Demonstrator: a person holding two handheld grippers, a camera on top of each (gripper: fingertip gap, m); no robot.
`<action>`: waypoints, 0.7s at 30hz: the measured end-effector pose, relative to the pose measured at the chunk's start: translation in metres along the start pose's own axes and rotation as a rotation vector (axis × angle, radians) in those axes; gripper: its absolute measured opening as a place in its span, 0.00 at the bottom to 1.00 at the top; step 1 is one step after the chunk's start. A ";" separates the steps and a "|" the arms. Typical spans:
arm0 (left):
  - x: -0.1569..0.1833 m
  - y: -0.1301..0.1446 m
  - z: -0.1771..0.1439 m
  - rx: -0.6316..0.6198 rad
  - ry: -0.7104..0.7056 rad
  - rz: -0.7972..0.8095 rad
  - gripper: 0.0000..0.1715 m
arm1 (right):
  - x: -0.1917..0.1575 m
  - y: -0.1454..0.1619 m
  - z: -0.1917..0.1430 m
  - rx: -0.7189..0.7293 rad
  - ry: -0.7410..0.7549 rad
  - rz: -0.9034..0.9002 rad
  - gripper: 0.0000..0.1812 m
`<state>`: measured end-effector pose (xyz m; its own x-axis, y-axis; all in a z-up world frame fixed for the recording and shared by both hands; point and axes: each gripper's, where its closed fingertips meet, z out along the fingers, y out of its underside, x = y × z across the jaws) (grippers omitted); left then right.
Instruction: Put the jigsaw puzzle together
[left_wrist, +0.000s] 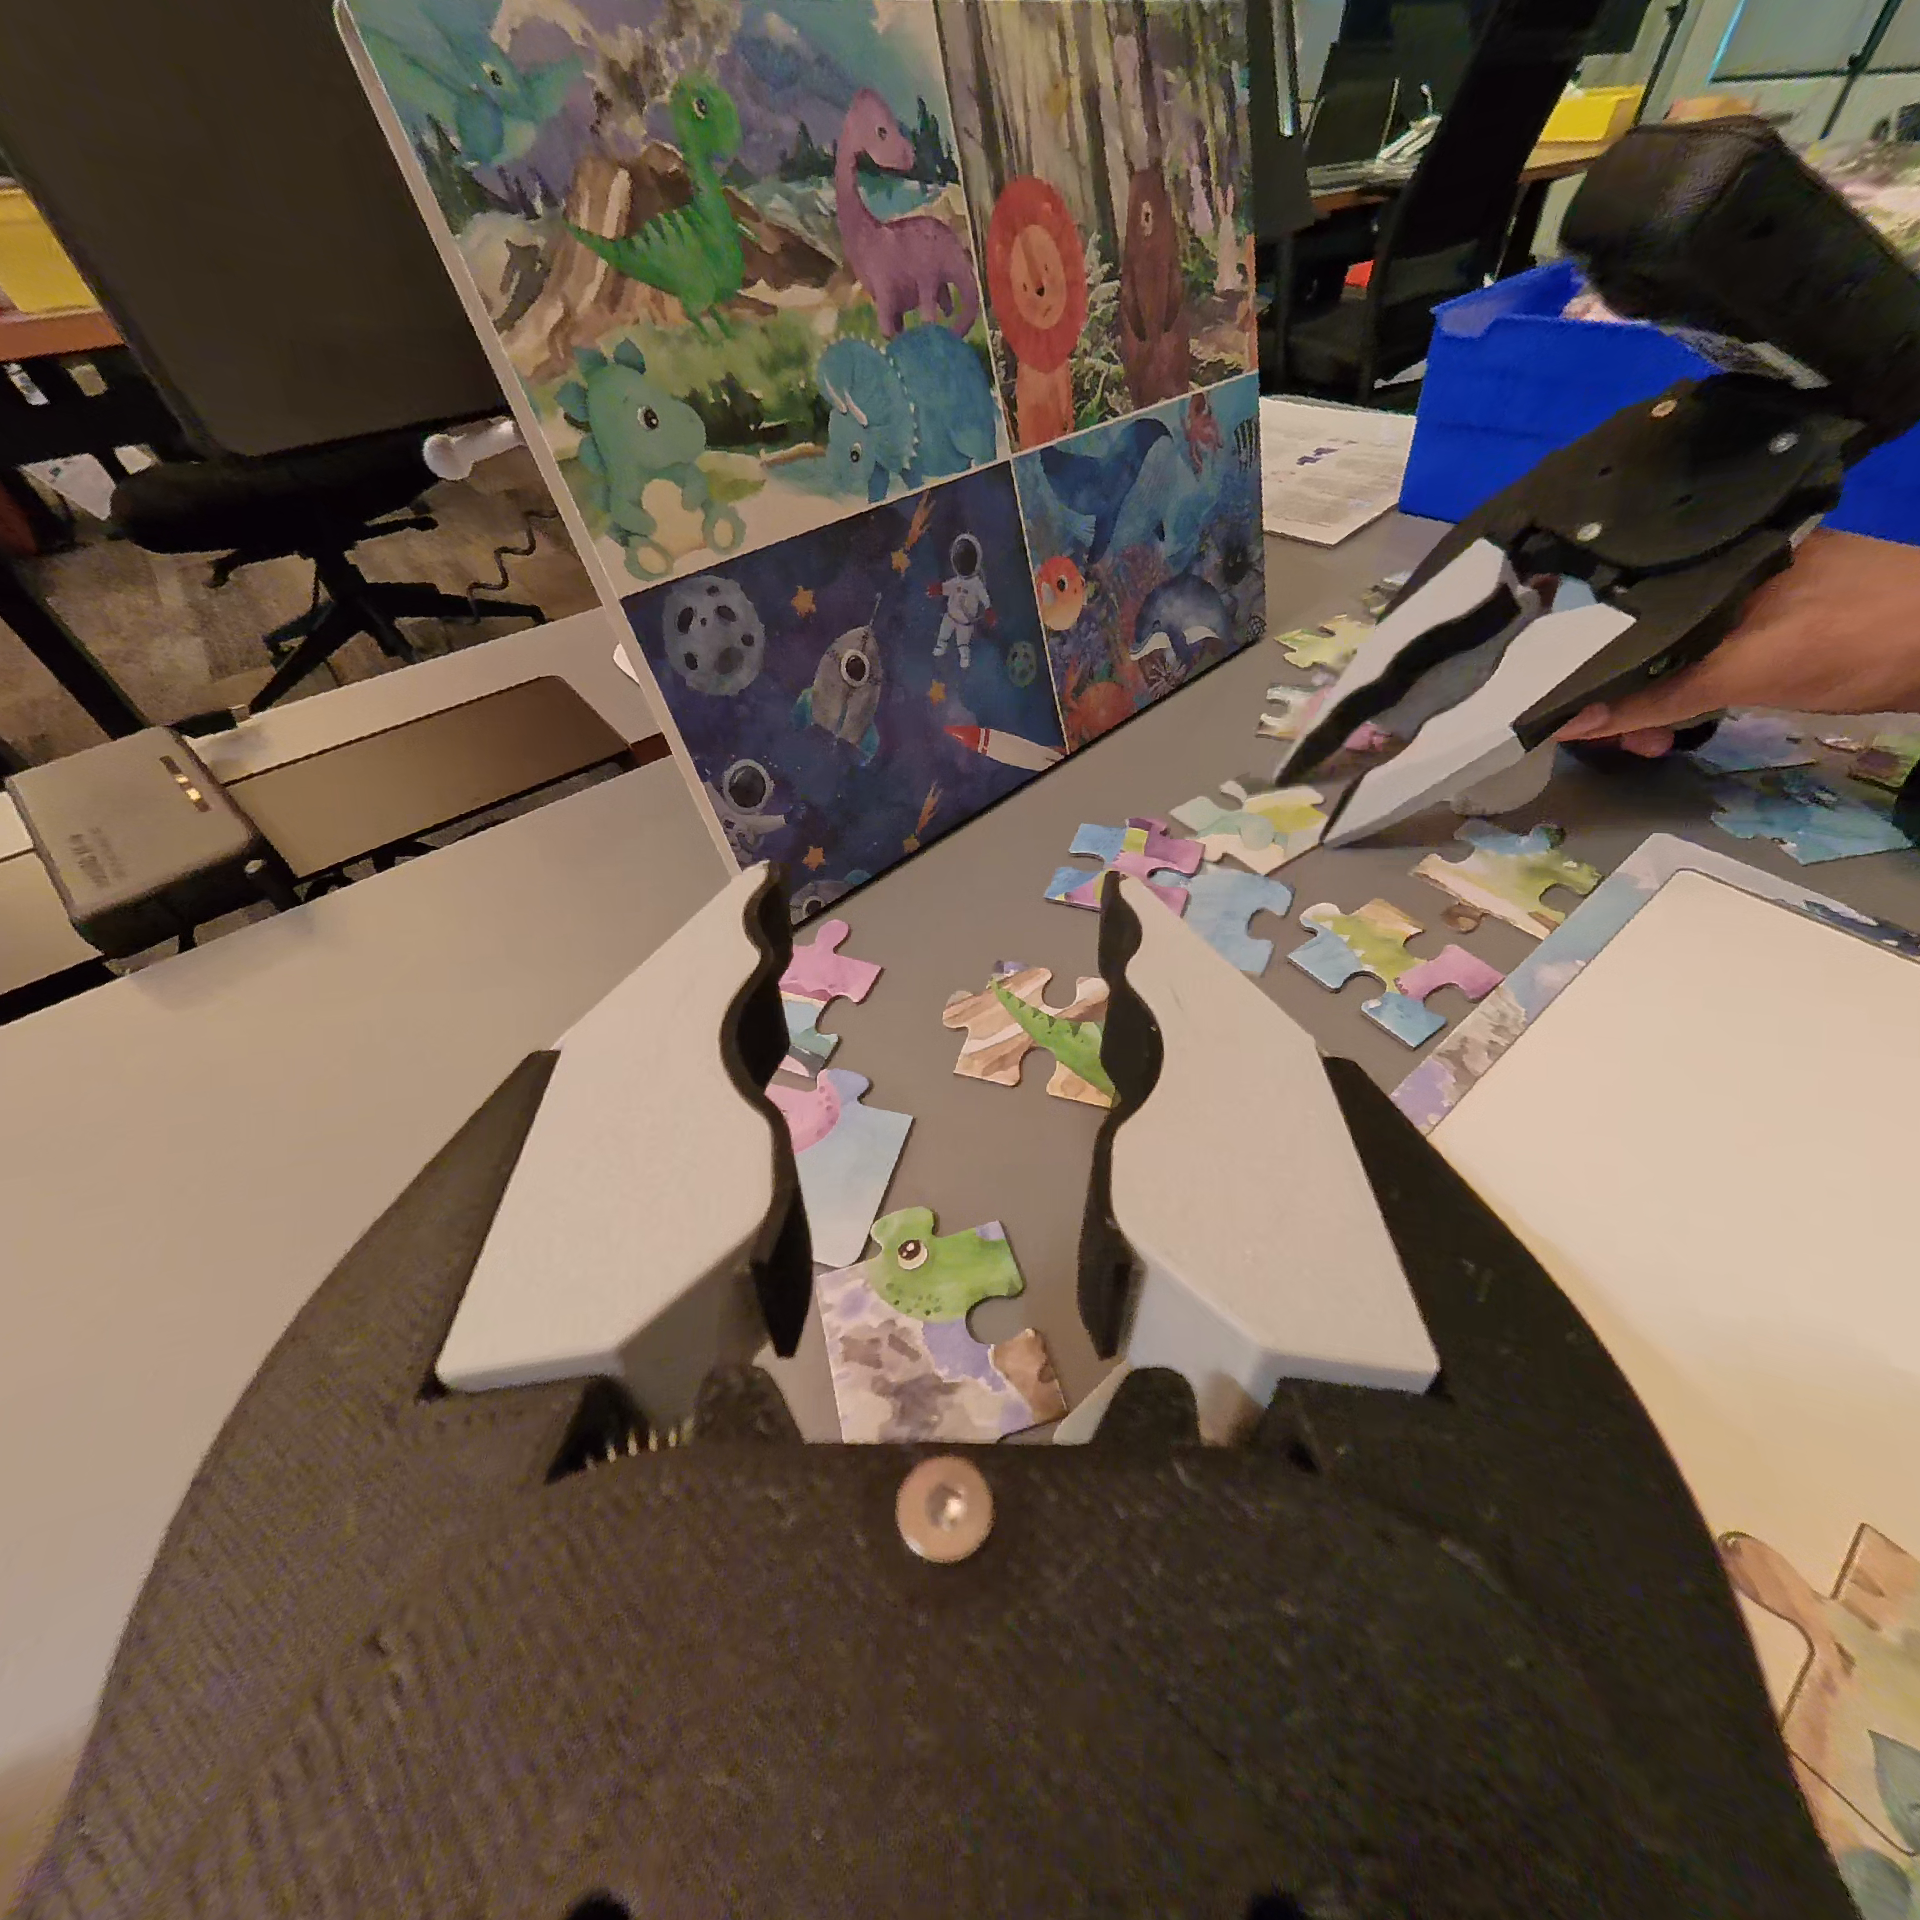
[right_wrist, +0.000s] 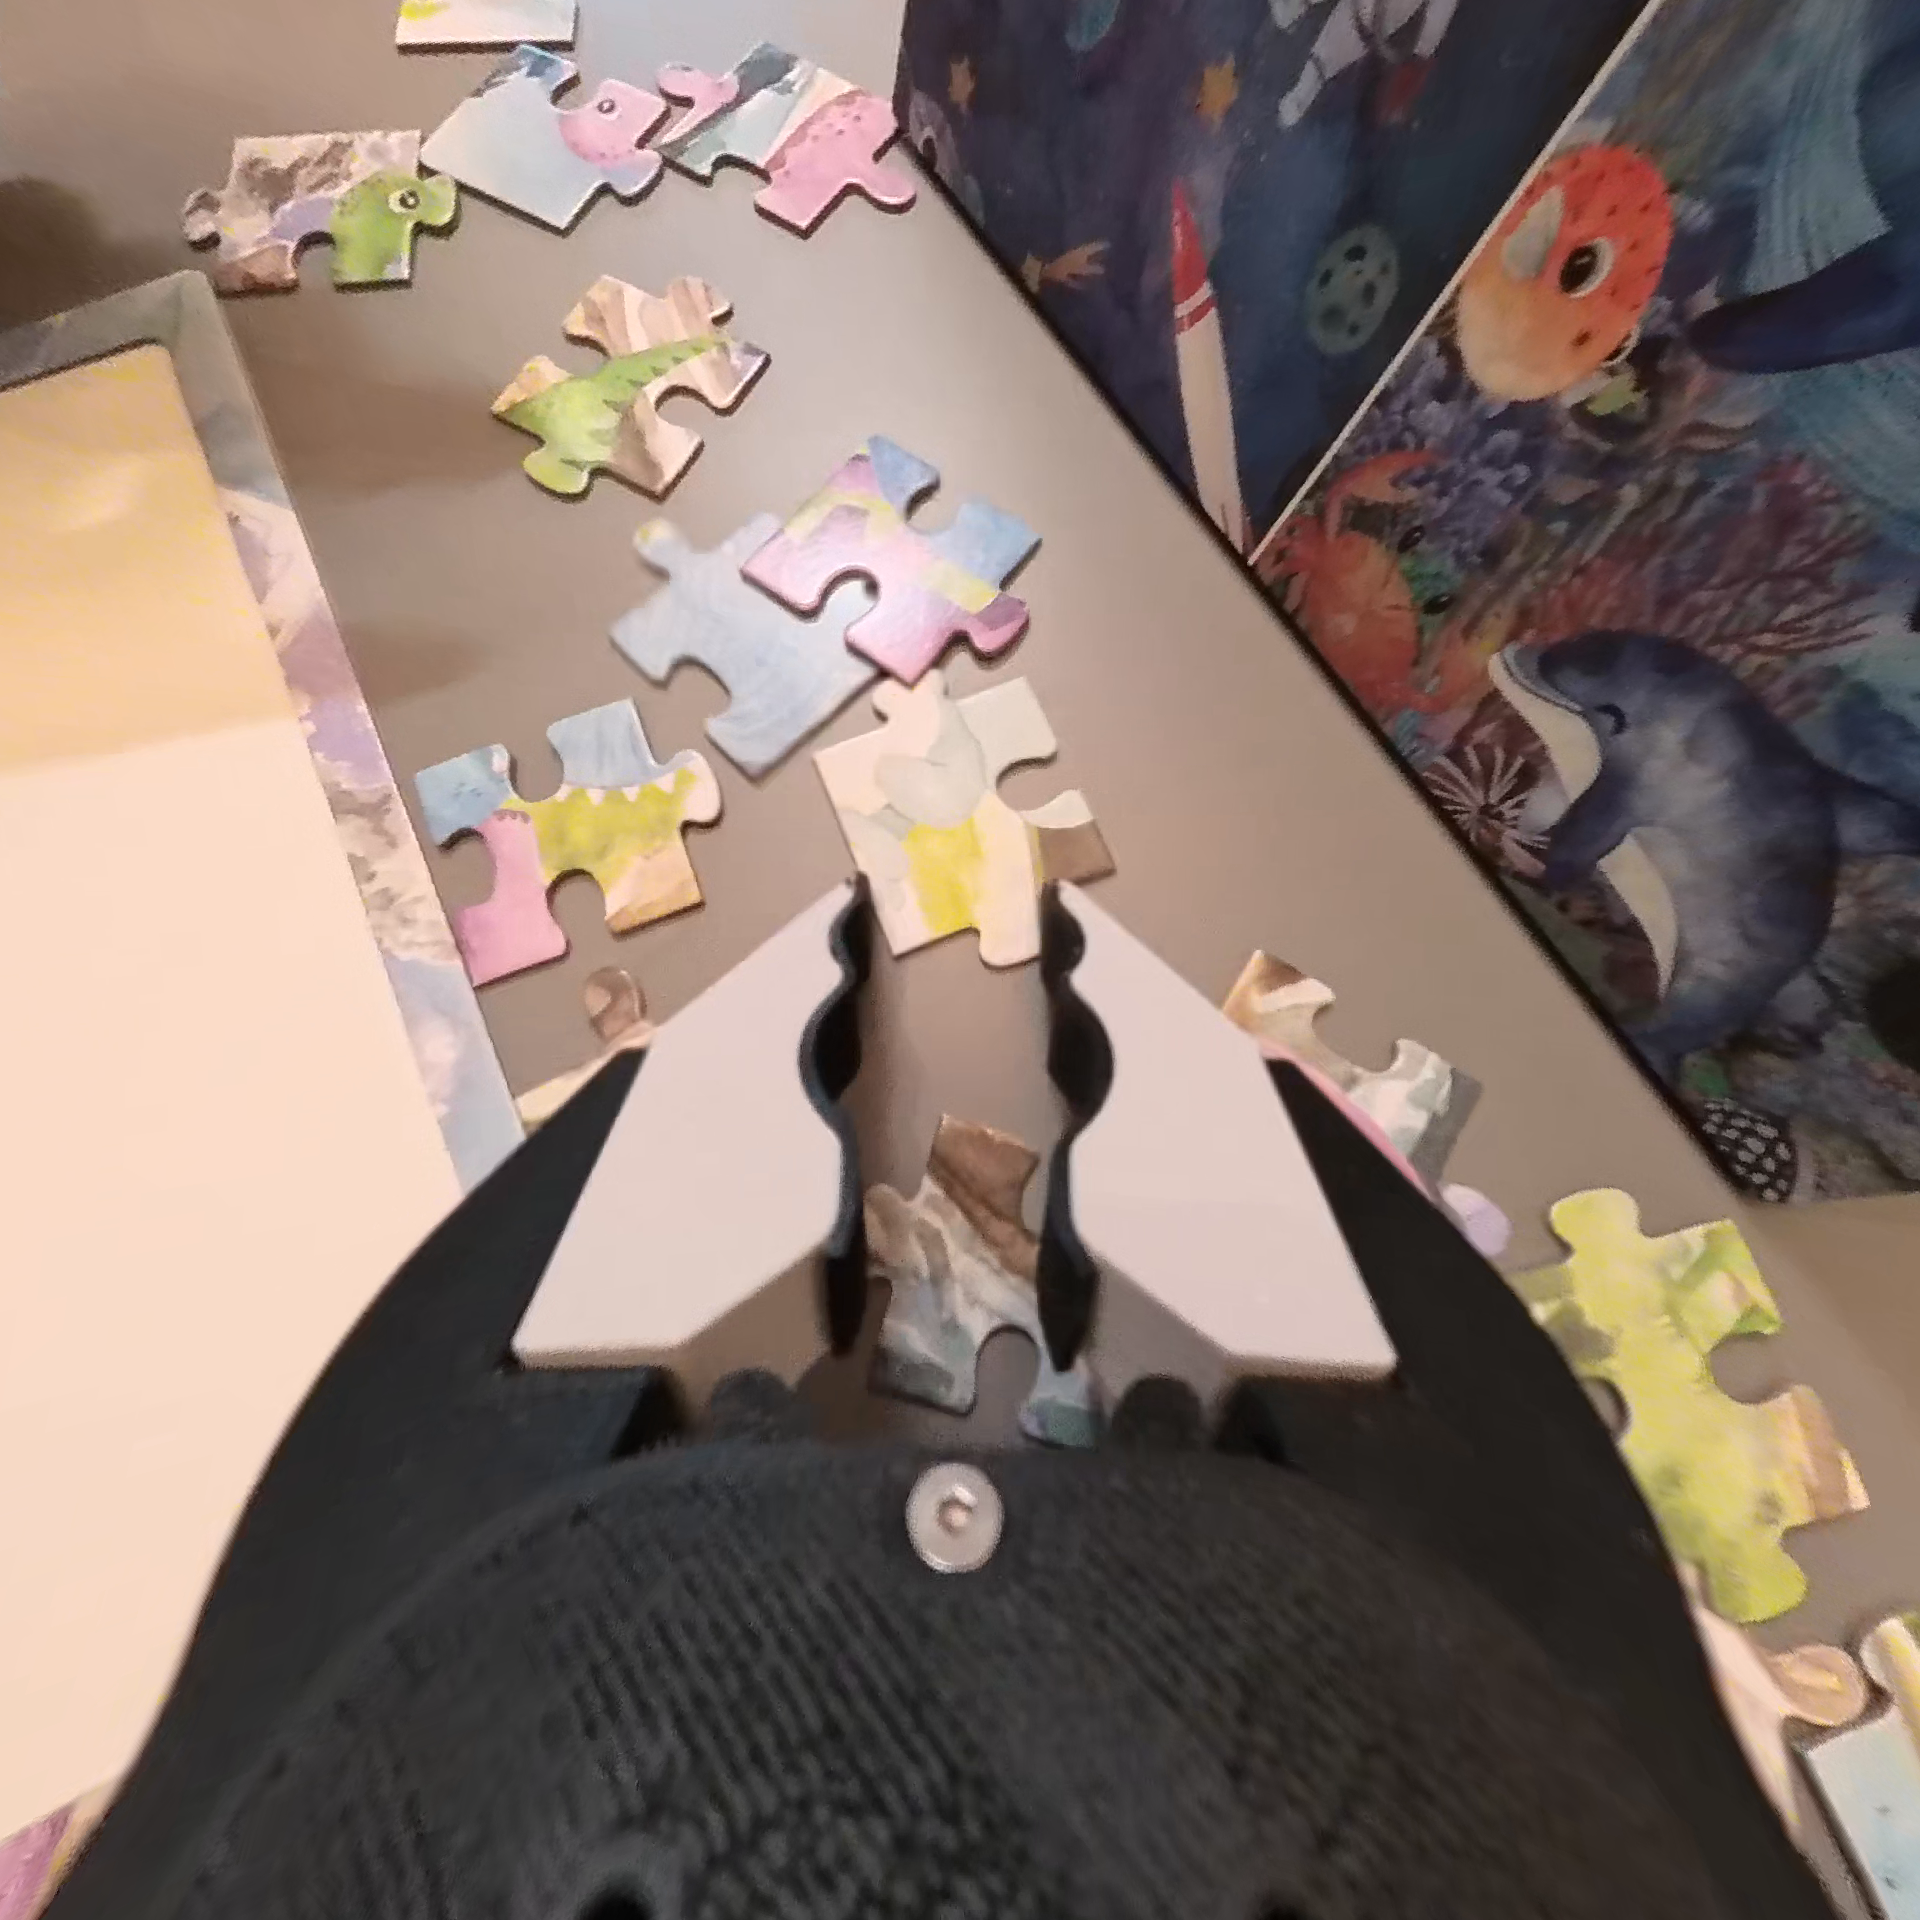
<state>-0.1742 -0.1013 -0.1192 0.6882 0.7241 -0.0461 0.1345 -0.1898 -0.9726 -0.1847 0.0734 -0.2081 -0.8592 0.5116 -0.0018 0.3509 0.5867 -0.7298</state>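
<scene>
Loose jigsaw pieces lie on the grey table. My left gripper (left_wrist: 940, 894) is open and empty above a green dinosaur-head piece (left_wrist: 935, 1278), with a green-tail piece (left_wrist: 1039, 1029) just ahead. My right gripper (right_wrist: 954, 894) is open, its tips straddling the near edge of a pale yellow-green piece (right_wrist: 956, 831); whether they touch it I cannot tell. It also shows in the left wrist view (left_wrist: 1314, 805), pointing down at that piece (left_wrist: 1247, 821). A brown-blue piece (right_wrist: 956, 1247) lies under its fingers. The puzzle tray (left_wrist: 1538, 987) (right_wrist: 364, 727) is mostly bare, with a few pieces set in its near corner (left_wrist: 1849, 1714).
The puzzle box (left_wrist: 831, 416) (right_wrist: 1558, 520) stands upright behind the pieces. A blue bin (left_wrist: 1507, 416) and a paper sheet (left_wrist: 1330, 478) sit at the back right. A hand (left_wrist: 1766, 665) holds the right gripper. An office chair (left_wrist: 291, 499) and a black device (left_wrist: 125, 831) are off to the left. Left tips to right tips: about 20 centimeters. Between my left fingertips and the black device (left_wrist: 125, 831) there is roughly 30 centimeters.
</scene>
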 end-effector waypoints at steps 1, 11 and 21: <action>0.000 0.000 0.000 -0.001 0.001 0.001 0.34 | -0.001 0.000 0.000 0.001 0.002 -0.004 0.17; 0.000 -0.002 -0.001 0.003 -0.006 0.013 0.34 | -0.009 -0.006 -0.011 0.037 -0.009 0.003 0.17; 0.000 -0.001 -0.001 0.001 -0.005 0.012 0.34 | -0.005 -0.024 -0.018 0.078 0.073 -0.038 0.24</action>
<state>-0.1736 -0.1011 -0.1179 0.6860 0.7252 -0.0591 0.1253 -0.1978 -0.9722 -0.1818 0.0678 -0.1779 -0.8407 0.5363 0.0744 0.2865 0.5573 -0.7793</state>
